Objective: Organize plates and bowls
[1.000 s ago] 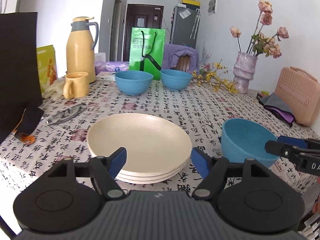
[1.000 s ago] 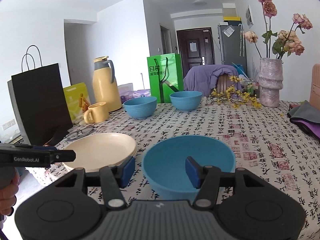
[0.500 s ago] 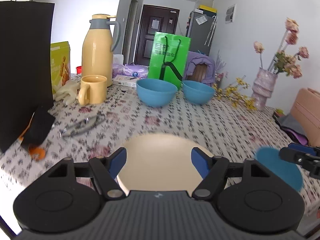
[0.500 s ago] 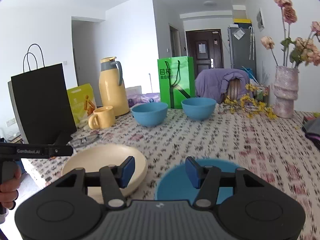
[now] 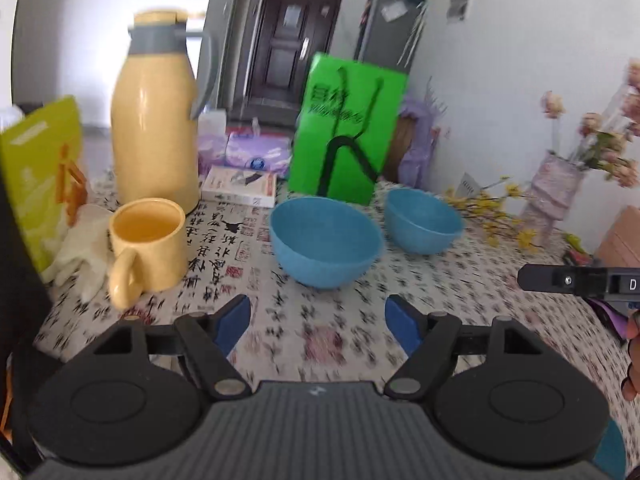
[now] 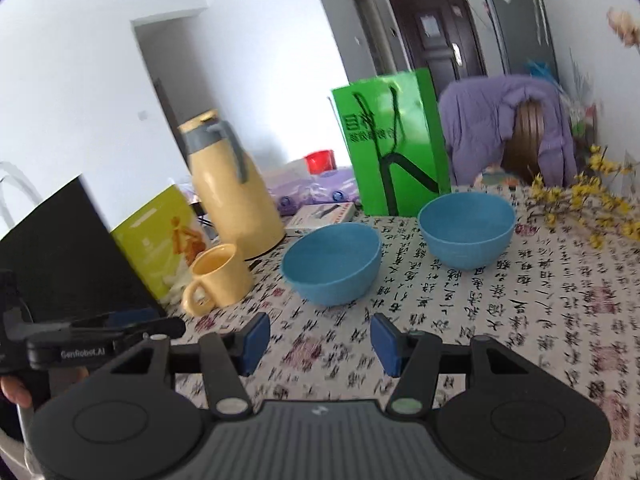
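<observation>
Two blue bowls stand upright on the printed tablecloth at the back. The nearer left bowl [image 5: 325, 240] [image 6: 331, 264] lies just ahead of both grippers. The far right bowl [image 5: 423, 220] [image 6: 466, 229] stands beside it. My left gripper [image 5: 318, 326] is open and empty, a short way before the left bowl. My right gripper [image 6: 319, 338] is open and empty, also short of the left bowl. A sliver of blue [image 5: 608, 454] shows at the lower right of the left wrist view. The stack of cream plates is out of view.
A yellow mug [image 5: 146, 246] [image 6: 218, 278] and yellow thermos [image 5: 156, 128] [image 6: 232, 188] stand to the left. A green paper bag [image 5: 346, 132] [image 6: 394, 148] stands behind the bowls. A vase of flowers [image 5: 554, 192] and yellow twigs [image 6: 592, 208] lie to the right. A black bag [image 6: 60, 248] stands at the left edge.
Both grippers have moved forward across the table toward the two far bowls. The plate stack and the near blue bowl have passed out of view below. Both grippers stay open.
</observation>
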### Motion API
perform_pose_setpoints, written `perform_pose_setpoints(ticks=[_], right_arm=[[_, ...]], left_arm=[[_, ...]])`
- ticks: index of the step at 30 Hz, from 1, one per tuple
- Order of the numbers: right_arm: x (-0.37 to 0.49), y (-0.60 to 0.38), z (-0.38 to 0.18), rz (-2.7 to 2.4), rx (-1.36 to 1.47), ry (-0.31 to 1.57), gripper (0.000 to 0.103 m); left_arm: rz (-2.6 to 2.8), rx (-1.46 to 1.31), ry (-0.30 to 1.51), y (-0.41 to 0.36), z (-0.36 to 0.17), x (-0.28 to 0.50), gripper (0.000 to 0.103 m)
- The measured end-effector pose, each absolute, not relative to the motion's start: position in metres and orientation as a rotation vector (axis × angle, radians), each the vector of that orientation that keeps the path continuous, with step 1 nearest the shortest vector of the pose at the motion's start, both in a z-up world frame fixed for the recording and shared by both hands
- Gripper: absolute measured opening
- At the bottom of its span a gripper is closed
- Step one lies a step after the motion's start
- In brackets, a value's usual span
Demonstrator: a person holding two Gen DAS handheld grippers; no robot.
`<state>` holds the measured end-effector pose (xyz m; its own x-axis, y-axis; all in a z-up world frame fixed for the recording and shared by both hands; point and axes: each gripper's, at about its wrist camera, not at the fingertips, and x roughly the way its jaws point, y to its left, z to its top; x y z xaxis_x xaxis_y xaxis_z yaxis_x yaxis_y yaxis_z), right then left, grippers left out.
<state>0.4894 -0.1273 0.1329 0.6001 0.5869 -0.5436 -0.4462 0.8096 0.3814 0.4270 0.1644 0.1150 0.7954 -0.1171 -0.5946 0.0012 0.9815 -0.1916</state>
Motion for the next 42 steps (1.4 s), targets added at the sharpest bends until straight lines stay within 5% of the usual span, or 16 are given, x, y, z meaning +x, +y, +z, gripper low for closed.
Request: perform_pose_setpoints(ticks=[10, 14, 15, 17, 19, 31, 42], right_arm=[[0.644, -0.068, 0.065, 0.51, 0.349, 0.93, 0.056], [0.671, -0.061, 0.037, 0.475, 0.396, 0.975, 0.054], [0.676, -0.058, 0.033, 0.474, 0.404, 0.98, 0.047], [0.681, -0.055, 0.025, 0.478, 0.405, 0.995, 0.035], [0.683, -0.05, 0.02, 0.487, 0.398, 1.007, 0.024], [0.656, -0.055, 0.05, 0.496, 0.362, 0.98, 0.017], [0.555, -0.079, 0.099, 0.548, 0.367, 0.952, 0.017]], left_arm=[[-0.006, -0.254, 0.82, 0.193, 0.063, 0.583, 0.064], [0.038, -0.279, 0.875, 0.199, 0.043, 0.613, 0.048], [0.033, -0.286, 0.882, 0.2, 0.04, 0.617, 0.045], [0.016, -0.3, 0.895, 0.202, 0.034, 0.623, 0.022], [0.001, -0.311, 0.91, 0.202, 0.031, 0.626, 0.014], [0.008, -0.286, 0.882, 0.193, 0.068, 0.596, 0.011], [0.009, -0.275, 0.826, 0.17, 0.118, 0.484, 0.011]])
